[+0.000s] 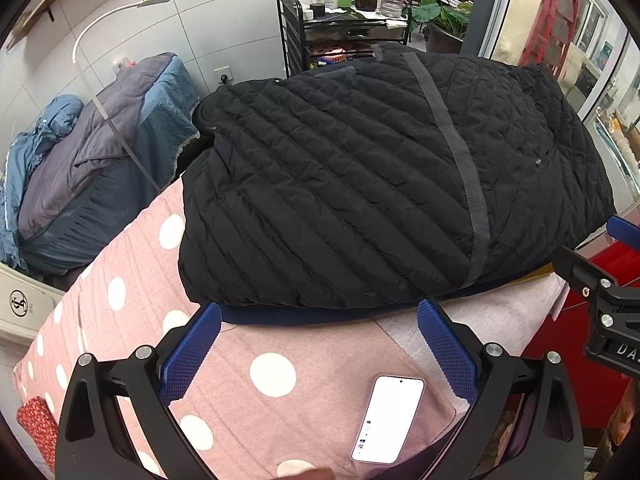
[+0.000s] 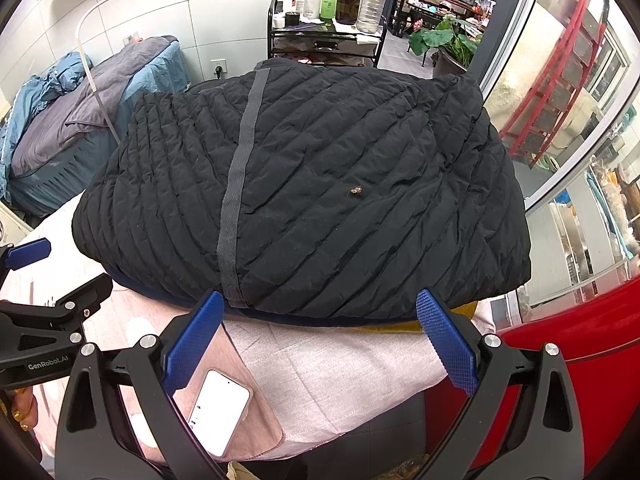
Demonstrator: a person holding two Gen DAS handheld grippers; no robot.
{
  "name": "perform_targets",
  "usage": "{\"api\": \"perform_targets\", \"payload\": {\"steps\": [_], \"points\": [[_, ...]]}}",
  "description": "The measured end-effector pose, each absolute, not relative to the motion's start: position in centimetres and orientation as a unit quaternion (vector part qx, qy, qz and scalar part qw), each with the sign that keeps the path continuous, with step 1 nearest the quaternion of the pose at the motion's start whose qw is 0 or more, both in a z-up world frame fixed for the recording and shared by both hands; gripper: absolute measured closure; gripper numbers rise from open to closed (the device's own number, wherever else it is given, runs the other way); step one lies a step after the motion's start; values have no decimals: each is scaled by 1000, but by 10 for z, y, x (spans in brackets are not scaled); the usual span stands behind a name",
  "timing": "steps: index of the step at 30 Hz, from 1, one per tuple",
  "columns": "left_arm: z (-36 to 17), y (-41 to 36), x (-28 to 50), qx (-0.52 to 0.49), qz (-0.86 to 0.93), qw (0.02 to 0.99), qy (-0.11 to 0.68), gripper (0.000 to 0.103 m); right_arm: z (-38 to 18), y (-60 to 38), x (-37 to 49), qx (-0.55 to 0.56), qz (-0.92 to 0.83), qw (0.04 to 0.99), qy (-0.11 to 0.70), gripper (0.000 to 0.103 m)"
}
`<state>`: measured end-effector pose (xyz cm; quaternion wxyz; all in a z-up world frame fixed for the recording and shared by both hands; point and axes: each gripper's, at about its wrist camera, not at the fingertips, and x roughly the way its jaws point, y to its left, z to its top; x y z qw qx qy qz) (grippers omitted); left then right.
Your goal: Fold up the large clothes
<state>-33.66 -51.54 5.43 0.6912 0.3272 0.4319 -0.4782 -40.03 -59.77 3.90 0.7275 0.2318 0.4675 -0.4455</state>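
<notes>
Jacket: a black quilted jacket (image 1: 360, 184) lies folded into a thick bundle across the middle of both views, with a grey woven strip (image 1: 452, 152) running down its top layer.
Under the jacket: a dark blue edge (image 1: 296, 316) shows beneath its near side, and in the right wrist view a mustard-yellow edge (image 2: 400, 326) peeks out at lower centre.
Surface: a pink cover with white polka dots (image 1: 132, 264) fills the lower left of the left wrist view; a paler pink cloth (image 2: 328, 368) lies over it toward the right.
Left gripper (image 1: 318, 354): bottom centre of its own view, jaws spread wide and holding nothing – its blue pads (image 1: 192, 352) sit just short of the jacket's near edge.
Right gripper (image 2: 320, 344): bottom centre of its own view, jaws likewise spread wide and empty, just in front of the jacket.
Phone: a white smartphone (image 1: 388, 420) lies face up on the pink cover, near the bottom of both views.
Background: a black metal cart with bottles (image 1: 344, 4) stands at top centre, behind the jacket; a bed with blue and grey bedding (image 1: 92, 160) sits at left – a white curved lamp (image 1: 116, 16) arches above it.
Right edge: a red surface (image 2: 572, 356) fills the lower right of the right wrist view.
</notes>
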Motion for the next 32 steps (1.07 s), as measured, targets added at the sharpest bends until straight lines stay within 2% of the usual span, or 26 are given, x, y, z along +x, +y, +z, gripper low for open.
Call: {"api": "perform_targets", "payload": {"steps": [17,32], "points": [[59,-513,-343,325,-493,702,399,6,37,-606,-395,231,-441,727,472,7],[51,-518,-343,343,-485,685,422,6,36,-608,-392,230,-440,727,475,7]]}}
